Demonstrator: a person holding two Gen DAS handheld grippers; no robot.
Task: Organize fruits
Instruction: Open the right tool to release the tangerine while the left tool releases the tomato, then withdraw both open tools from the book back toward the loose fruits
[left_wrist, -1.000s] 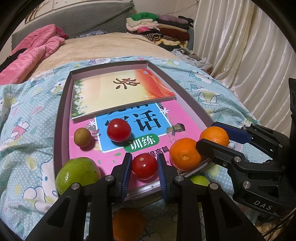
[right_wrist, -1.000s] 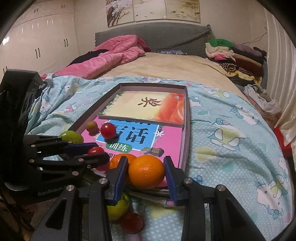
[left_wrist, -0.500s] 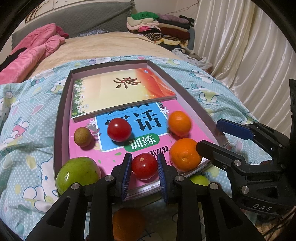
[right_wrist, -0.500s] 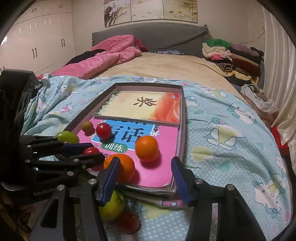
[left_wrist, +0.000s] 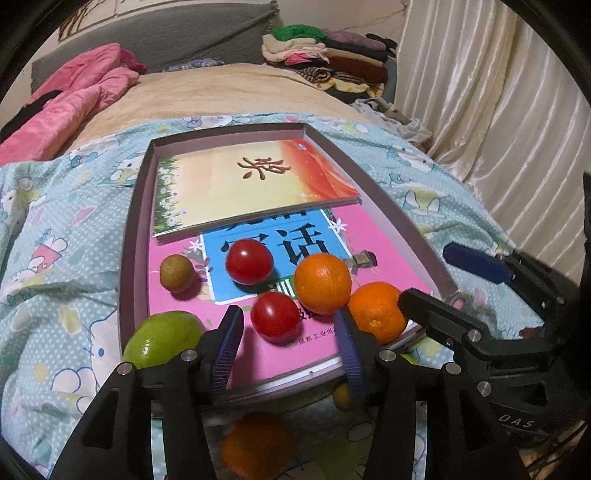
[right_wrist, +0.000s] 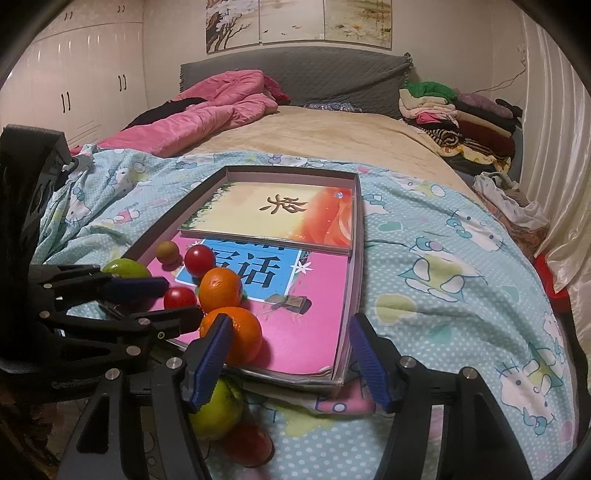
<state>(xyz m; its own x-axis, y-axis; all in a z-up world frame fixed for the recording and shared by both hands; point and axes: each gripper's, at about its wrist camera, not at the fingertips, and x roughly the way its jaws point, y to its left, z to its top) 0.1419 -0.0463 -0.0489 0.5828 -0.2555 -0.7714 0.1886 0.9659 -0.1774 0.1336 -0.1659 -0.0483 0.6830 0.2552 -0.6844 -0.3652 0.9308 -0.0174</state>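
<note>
Both tools have just opened to release fruit: the left tool brackets a tomato untouched on the tray, the right tool probably empty beside an orange.

Oranges: three; two on the pink book, one blurred below the tray's near edge
Tomatoes: three; two on the pink book, one on the bedspread below the tray
Green fruits: two
Small brown fruit: one
Books: two
Tray: one
Grippers: two
</note>
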